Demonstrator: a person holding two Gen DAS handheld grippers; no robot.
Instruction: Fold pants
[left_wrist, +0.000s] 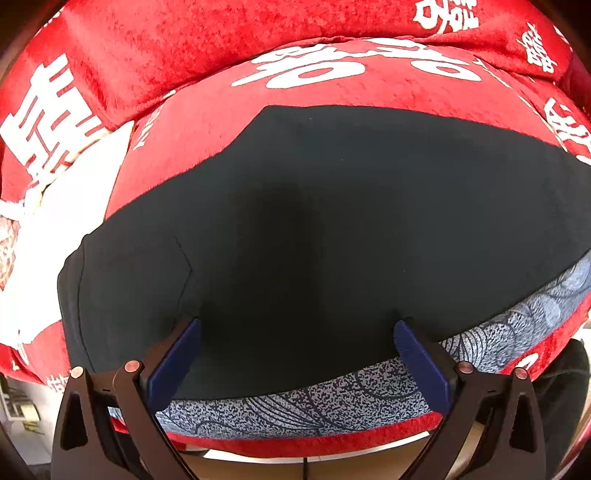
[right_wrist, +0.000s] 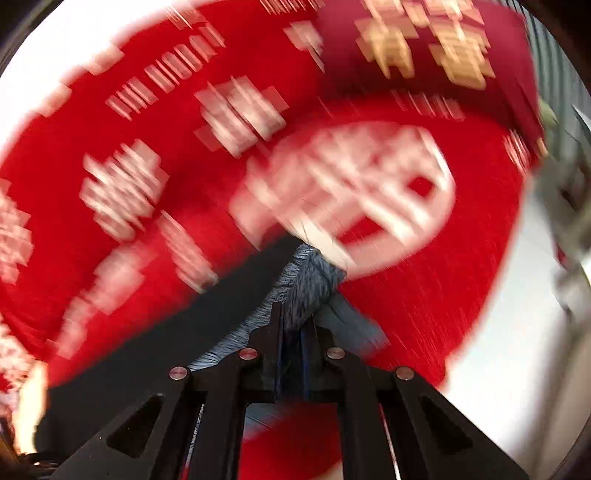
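Dark navy pants (left_wrist: 314, 229) lie flat on a red blanket with white characters (left_wrist: 207, 40); a blue-grey patterned band (left_wrist: 303, 406) runs along their near edge. My left gripper (left_wrist: 297, 332) is open, its blue pads (left_wrist: 177, 362) hovering over the near part of the pants, holding nothing. In the right wrist view, heavily motion-blurred, my right gripper (right_wrist: 293, 317) is shut on a bunched piece of the blue-grey patterned fabric (right_wrist: 308, 284), with dark pants cloth (right_wrist: 147, 350) trailing to the left.
A white cloth (left_wrist: 62, 221) lies on the blanket left of the pants. The red blanket (right_wrist: 424, 295) ends at a bright white surface (right_wrist: 517, 332) on the right. The bed's near edge (left_wrist: 295, 446) lies just below the left gripper.
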